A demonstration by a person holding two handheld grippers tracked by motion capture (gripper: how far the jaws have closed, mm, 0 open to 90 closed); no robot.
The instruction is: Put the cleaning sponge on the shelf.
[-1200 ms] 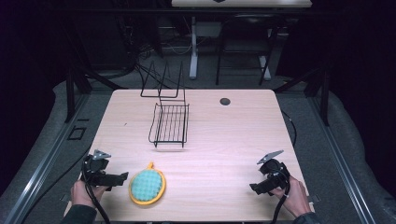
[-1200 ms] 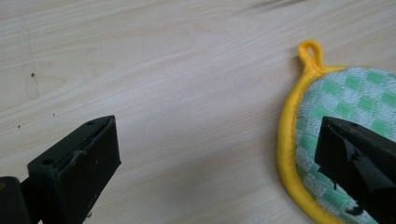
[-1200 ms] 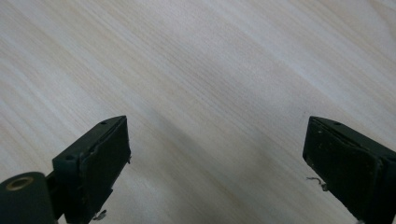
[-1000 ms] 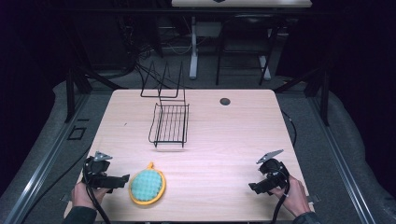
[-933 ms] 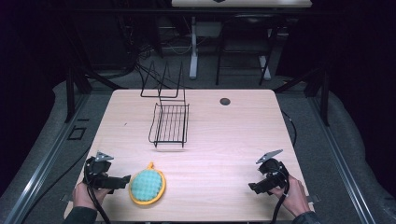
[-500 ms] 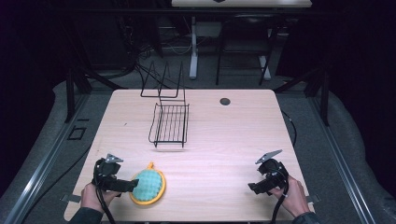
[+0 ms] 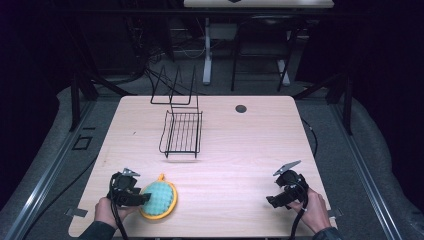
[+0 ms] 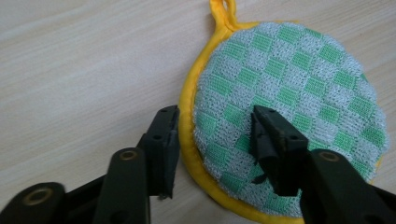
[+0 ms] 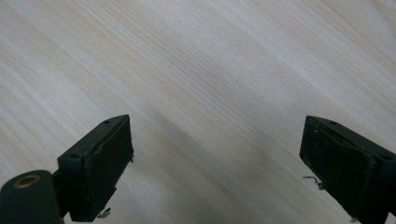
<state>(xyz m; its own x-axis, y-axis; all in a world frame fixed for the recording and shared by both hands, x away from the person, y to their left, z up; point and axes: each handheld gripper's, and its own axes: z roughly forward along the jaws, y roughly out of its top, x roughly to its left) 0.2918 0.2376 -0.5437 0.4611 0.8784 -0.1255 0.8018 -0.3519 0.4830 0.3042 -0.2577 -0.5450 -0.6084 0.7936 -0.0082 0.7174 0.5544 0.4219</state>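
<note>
We see the round pot holder (image 7: 158,199), green-checked with a yellow border, lying flat on the table (image 7: 240,150) at about 7 o'clock from the table's middle, close to the near edge. Its yellow loop (image 8: 223,10) points toward 12 o'clock in the left gripper view. The left gripper (image 7: 144,198) has come in at the holder's 9 o'clock rim; its jaws have just been closing and now straddle that rim, one on the bare wood just outside the border, the other over the checked cloth. We cannot tell whether the pads already pinch it.

The right gripper (image 7: 270,201) rests at about 5 o'clock, near the table's right and near edges, its jaws spread wide over bare wood with nothing between them.

A black wire rack (image 7: 182,132) stands at 11 o'clock, well apart from both. Between the two grippers the near half of the table is open wood, and a small dark disc (image 7: 241,108) sits at 12 o'clock near the far edge
</note>
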